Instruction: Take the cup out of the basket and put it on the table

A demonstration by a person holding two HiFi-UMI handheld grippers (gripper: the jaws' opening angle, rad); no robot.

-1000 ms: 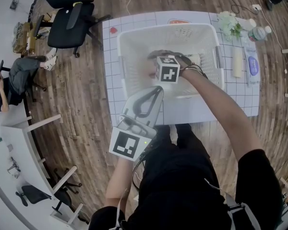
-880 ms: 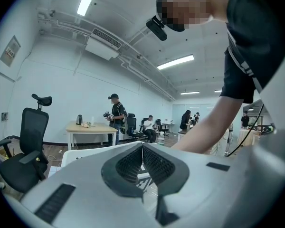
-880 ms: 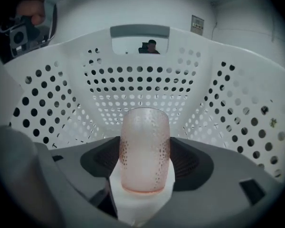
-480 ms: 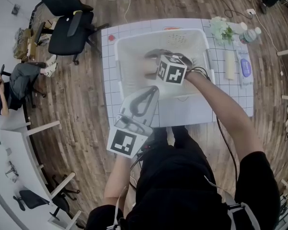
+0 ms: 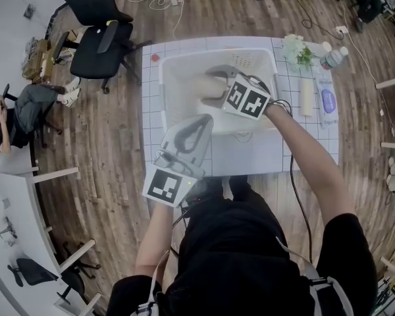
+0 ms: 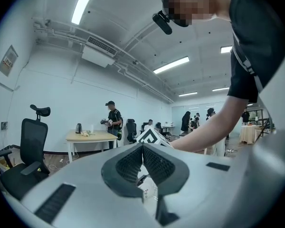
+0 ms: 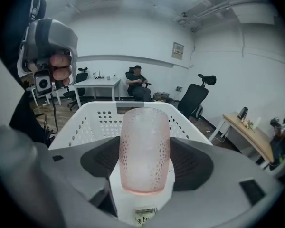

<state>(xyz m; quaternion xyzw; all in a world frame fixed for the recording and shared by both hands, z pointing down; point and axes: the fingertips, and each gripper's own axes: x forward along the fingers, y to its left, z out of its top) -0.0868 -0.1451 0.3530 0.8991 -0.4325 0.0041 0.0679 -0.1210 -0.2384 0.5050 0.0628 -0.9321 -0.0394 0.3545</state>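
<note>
Barely shifted since a second ago, the left gripper (image 6: pixel 142 147) hangs over the white gridded table (image 5: pixel 243 158), jaws pressed together on nothing; beyond, the right gripper (image 7: pixel 146 161) (now tilted) clamps a frosted pink dotted plastic cup (image 7: pixel 145 141) above the white perforated plastic basket (image 7: pixel 97 120).

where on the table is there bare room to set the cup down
The table is bare between the basket and its near edge, right of the left hand-held gripper. Its right strip is crowded: flowers, bottle, roll.
</note>
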